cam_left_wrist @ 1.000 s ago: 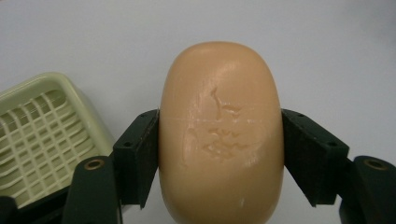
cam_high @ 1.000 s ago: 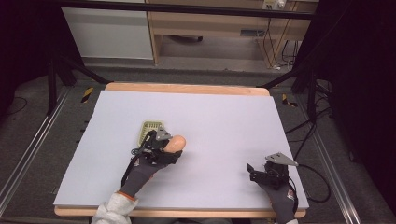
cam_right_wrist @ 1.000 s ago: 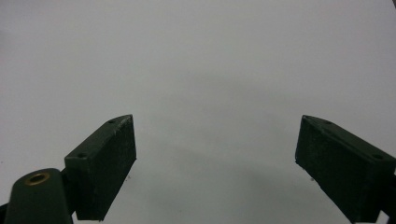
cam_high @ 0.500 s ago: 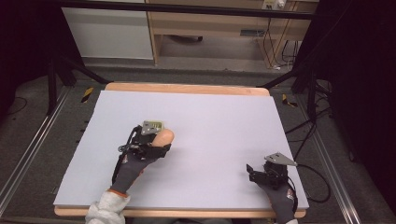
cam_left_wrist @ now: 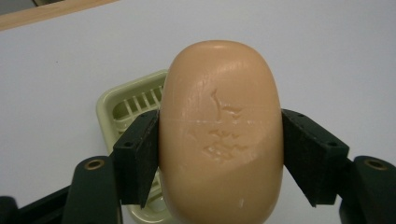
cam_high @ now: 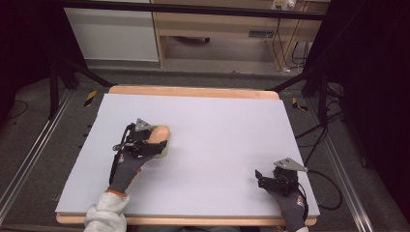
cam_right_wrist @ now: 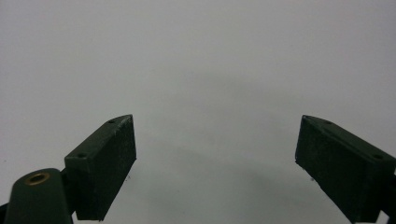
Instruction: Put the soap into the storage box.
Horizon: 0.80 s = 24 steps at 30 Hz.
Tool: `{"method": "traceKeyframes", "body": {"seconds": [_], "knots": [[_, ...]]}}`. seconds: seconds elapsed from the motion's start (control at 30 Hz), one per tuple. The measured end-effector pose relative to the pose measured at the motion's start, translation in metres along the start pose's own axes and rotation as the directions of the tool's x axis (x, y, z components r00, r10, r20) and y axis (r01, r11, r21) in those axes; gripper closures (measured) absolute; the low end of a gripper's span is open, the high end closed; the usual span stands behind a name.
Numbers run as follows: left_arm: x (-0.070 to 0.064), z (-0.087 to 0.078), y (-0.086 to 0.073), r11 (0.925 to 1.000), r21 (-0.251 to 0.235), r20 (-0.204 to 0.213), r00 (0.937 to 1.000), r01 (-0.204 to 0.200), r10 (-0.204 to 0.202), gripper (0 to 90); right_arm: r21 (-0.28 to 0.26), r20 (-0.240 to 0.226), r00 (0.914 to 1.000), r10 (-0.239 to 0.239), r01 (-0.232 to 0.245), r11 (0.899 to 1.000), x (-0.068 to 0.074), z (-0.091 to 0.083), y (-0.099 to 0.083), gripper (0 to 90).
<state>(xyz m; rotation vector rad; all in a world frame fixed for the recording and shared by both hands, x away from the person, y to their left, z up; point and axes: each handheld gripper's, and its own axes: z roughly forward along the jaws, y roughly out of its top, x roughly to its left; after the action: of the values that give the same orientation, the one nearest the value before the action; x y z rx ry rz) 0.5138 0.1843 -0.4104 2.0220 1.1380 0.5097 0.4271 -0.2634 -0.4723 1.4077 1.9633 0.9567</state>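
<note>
Left gripper (cam_left_wrist: 219, 154) clamps the soap bar (cam_left_wrist: 220, 135) mid-frame, just above the green soap dish (cam_left_wrist: 128, 105) (lower left). Step: placing. Next: lower, centre, release. Right gripper (cam_right_wrist: 215, 154) open, idle over the surface (cam_high: 217, 121).

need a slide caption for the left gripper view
Left gripper clamps a tan soap bar above a pale green soap dish.

- My left gripper (cam_left_wrist: 219, 154) carries the soap bar (cam_left_wrist: 220, 130) just above the pale green soap dish (cam_left_wrist: 122, 108); the bar blocks most of the dish.
- Around the dish I see bare white table (cam_high: 227, 121).
- My right gripper (cam_right_wrist: 215, 158) has open board ahead, jaws wide.
</note>
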Motion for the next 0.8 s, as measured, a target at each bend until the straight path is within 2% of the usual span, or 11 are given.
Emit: {"method": "traceKeyframes", "body": {"seconds": [0.2, 0.8], "knots": [[0.008, 0.01, -0.002, 0.9998, 0.015, -0.028, 0.9995, 0.013, -0.013, 31.6, 0.001, 0.004, 1.0, 0.004, -0.004, 1.0, 0.0, 0.0, 0.0, 12.6], [0.023, 0.033, -0.005, 0.9977, 0.048, -0.067, 0.9968, 0.048, -0.045, 31.6, 0.006, -0.001, 1.0, 0.008, -0.008, 1.0, 0.0, 0.001, 0.0, 12.6]]}}
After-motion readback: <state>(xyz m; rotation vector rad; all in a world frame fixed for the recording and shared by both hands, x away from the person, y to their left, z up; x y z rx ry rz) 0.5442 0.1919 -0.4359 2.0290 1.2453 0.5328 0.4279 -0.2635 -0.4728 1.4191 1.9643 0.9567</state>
